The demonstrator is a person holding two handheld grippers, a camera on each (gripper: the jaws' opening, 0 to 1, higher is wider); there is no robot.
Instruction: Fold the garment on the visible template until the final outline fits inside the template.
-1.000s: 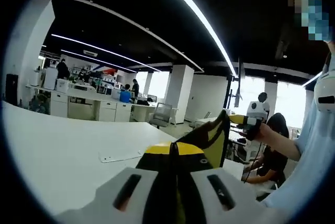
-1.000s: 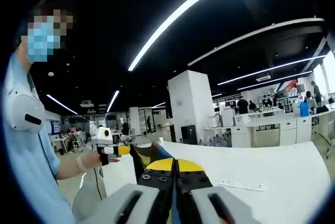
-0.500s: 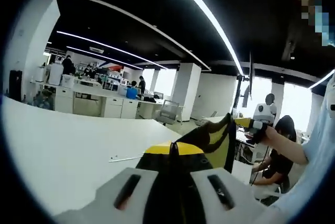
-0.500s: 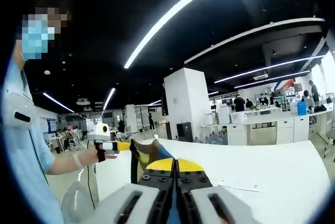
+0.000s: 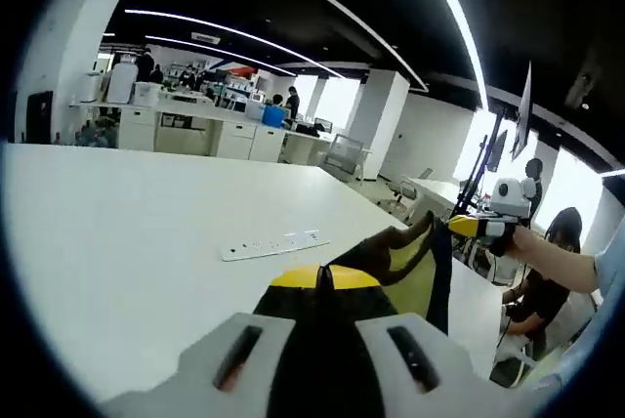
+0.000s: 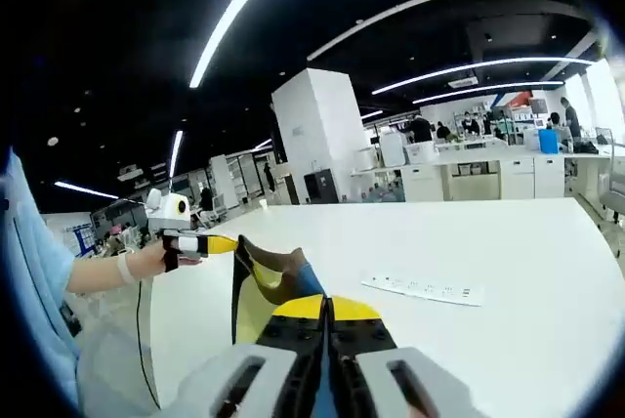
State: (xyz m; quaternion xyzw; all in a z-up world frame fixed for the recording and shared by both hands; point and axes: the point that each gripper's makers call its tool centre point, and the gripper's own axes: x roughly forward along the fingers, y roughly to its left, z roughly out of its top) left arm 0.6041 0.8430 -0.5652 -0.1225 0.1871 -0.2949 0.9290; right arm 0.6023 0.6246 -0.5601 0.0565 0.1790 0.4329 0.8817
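Garment (image 5: 410,267), black with yellow panels, hangs stretched in the air between the two grippers, above the near edge of the white table (image 5: 127,242). In the left gripper view we see the left gripper (image 5: 323,281) with its yellow-tipped jaws pressed together on one edge of the cloth, no gap between them. Across from it, the right gripper (image 5: 467,227) pinches the far corner of the cloth, carried by a hand (image 5: 532,248). In the right gripper view we see that gripper's jaws closed tight on the fabric (image 6: 264,286), and the left gripper (image 6: 210,243) gripping the opposite corner. A white power strip (image 6: 423,289) lies flat on the table, well apart from the cloth. We cannot make out a template outline on the table surface.
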